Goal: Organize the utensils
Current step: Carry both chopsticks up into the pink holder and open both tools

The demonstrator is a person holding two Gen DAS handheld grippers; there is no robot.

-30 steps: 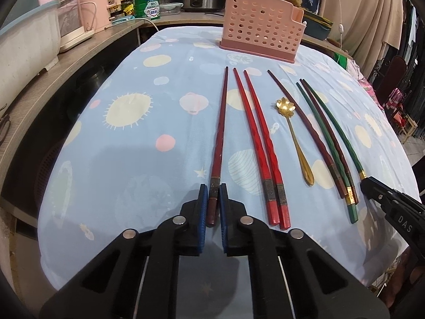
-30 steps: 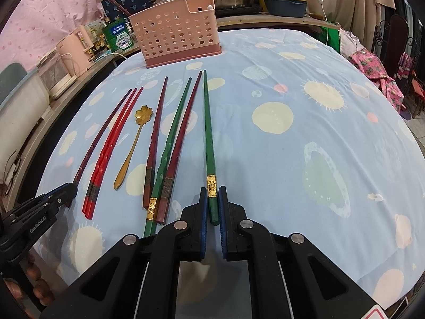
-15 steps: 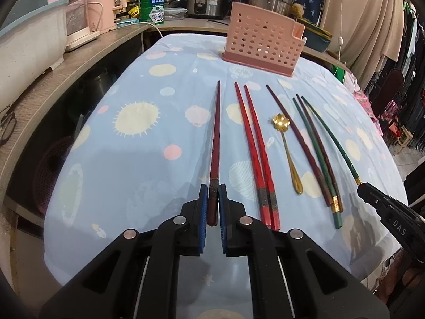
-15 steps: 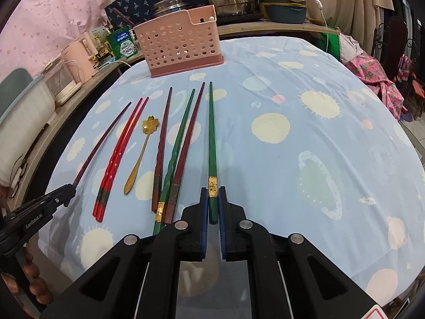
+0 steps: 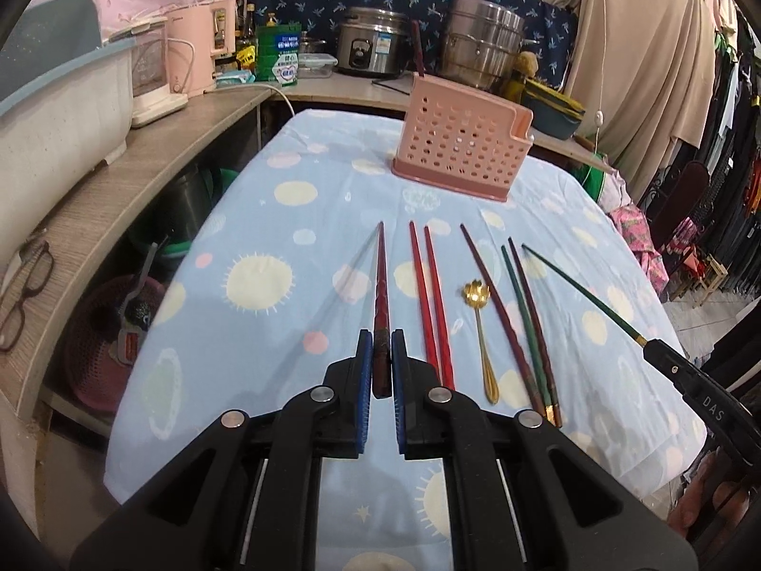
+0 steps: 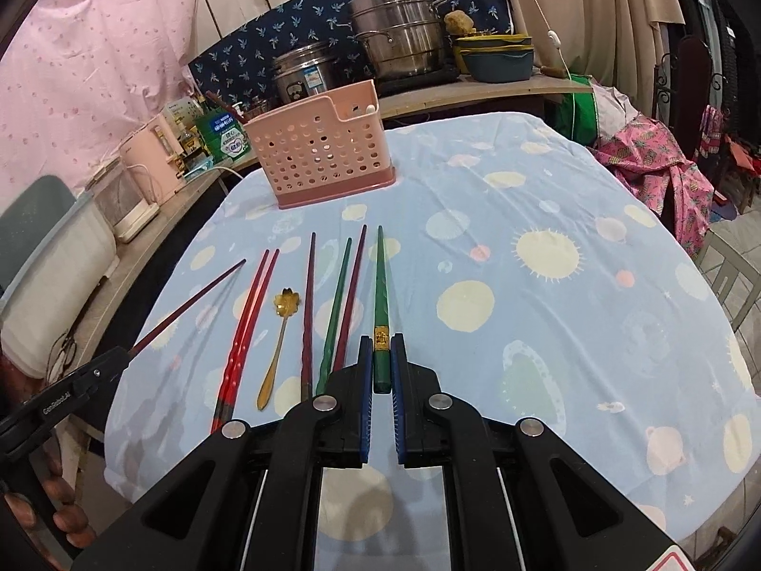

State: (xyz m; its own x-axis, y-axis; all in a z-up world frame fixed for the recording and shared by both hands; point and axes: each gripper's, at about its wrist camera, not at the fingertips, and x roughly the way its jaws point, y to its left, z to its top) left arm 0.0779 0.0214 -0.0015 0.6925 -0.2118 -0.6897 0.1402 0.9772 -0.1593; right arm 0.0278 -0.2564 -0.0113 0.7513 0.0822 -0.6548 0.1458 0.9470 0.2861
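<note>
Pink perforated caddy [image 5: 460, 152] is my landmark, standing at the far end of the counter [image 5: 266, 219] under the blue spotted cloth. Every utensil sits on the near side of it.

Going left to right in my left wrist view:
- left gripper [image 5: 381, 361]: blue fingers [image 5: 365, 357] clamped tight on the butt of a dark red chopstick [image 5: 381, 285]. Stick is off the cloth, tip pointing toward the caddy's left end, shadow on the cloth just left of it.
- pair of bright red chopsticks [image 5: 430, 300] flat on the cloth, side by side and touching at the near ends.
- gold spoon [image 5: 480, 333] with a flower-shaped bowl, bowl end toward the caddy.
- maroon chopstick [image 5: 499, 314] just right of the spoon.
- green chopstick [image 5: 525, 328] and another maroon one [image 5: 532, 319] lying together, gold bands at the near ends.
- right gripper [image 5: 654, 345] at the frame edge, holding a green chopstick [image 5: 585, 292] raised off the cloth.

Right wrist view confirms: its fingers [image 6: 365, 361] are pinched shut on the green stick just below the gold band [image 6: 380, 335], tip aimed to the right of the caddy. Left gripper shows there at far left with its dark red stick slanting up off the cloth.

Both sticks held, five pieces lying short of the caddy.
</note>
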